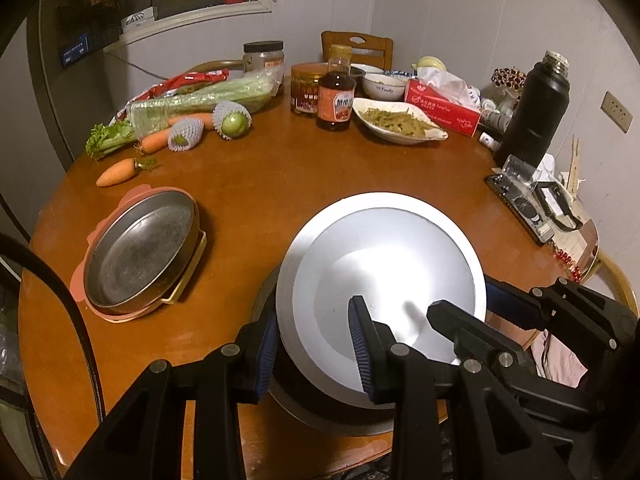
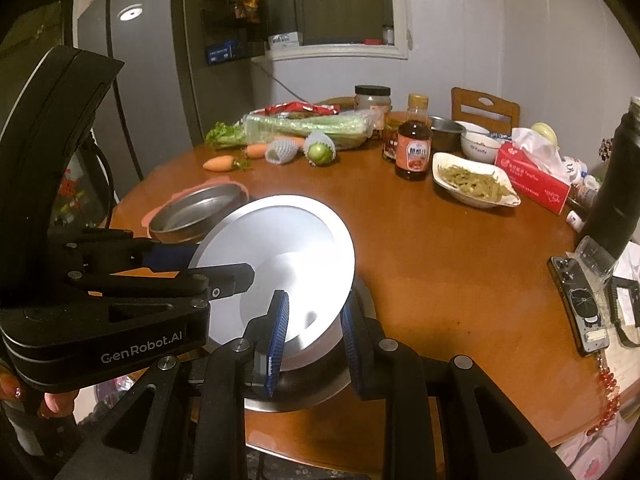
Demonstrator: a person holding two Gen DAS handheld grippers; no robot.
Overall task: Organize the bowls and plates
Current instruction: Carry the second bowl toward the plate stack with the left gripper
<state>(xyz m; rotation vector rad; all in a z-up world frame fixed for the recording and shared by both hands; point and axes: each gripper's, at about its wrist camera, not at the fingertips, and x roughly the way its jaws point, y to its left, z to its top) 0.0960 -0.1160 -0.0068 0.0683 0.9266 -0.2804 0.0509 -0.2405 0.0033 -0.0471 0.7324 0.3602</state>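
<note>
A shiny steel plate (image 1: 384,264) is held tilted above another steel dish (image 1: 320,420) at the table's near edge. My left gripper (image 1: 316,344) is shut on the plate's near-left rim; my right gripper (image 1: 460,304) grips its right rim. In the right wrist view the plate (image 2: 288,248) sits between my right gripper's fingers (image 2: 316,332), and the left gripper (image 2: 224,268) clamps its left rim. A round steel pan (image 1: 140,252) rests on a pink lid to the left, also in the right wrist view (image 2: 196,212).
Far side of the round wooden table (image 1: 280,176) holds carrots (image 1: 116,174), celery, a sauce bottle (image 1: 336,96), jars, a white dish of food (image 1: 400,120), a bowl (image 1: 384,86) and a red tissue box (image 1: 444,108). A black flask (image 1: 532,112) and phone (image 1: 520,208) stand right.
</note>
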